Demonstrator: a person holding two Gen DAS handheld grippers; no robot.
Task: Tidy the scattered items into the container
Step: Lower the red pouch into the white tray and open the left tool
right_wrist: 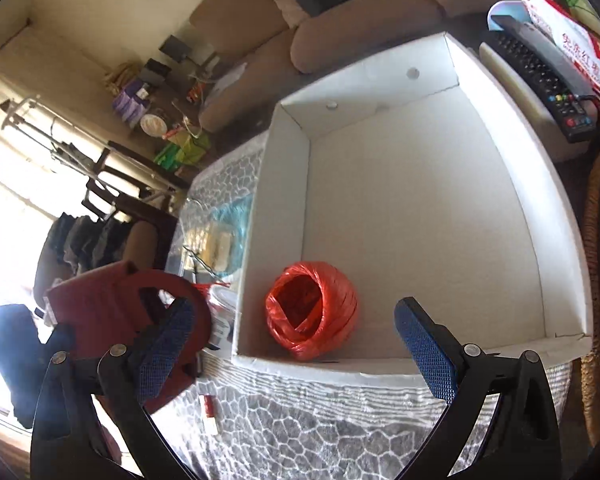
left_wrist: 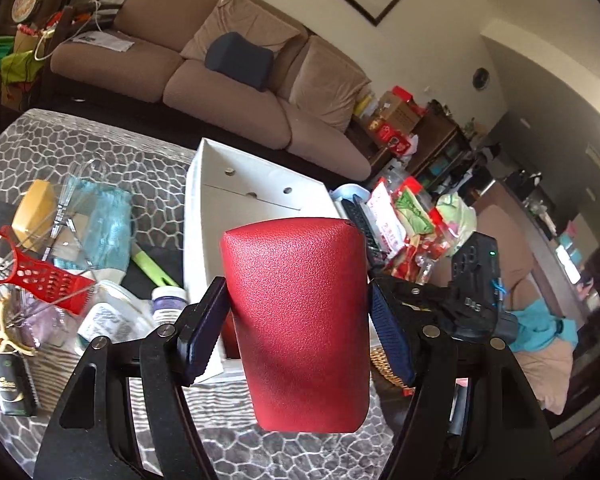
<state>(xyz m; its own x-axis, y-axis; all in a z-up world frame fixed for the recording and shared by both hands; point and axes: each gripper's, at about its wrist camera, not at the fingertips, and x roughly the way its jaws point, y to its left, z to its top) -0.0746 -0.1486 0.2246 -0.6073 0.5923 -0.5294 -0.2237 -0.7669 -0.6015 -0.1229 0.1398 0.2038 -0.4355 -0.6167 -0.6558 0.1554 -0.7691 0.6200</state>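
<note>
while our left gripper (left_wrist: 298, 312) clenches the red textured leather case (left_wrist: 300, 320) above the patterned grey tablecloth (left_wrist: 100, 144), our right gripper (right_wrist: 296, 344) hangs released over the white cardboard box (right_wrist: 560, 216), where an orange ball of plastic twine (right_wrist: 312, 310) sits in the near corner.

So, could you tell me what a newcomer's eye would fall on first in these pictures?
First, the red case filling the left wrist view, gripped in the left gripper in front of the white box. Next, the orange twine ball alone in the box's near left corner, with the right gripper open over it. Then the clutter left of the box, notably a red grater.
</note>
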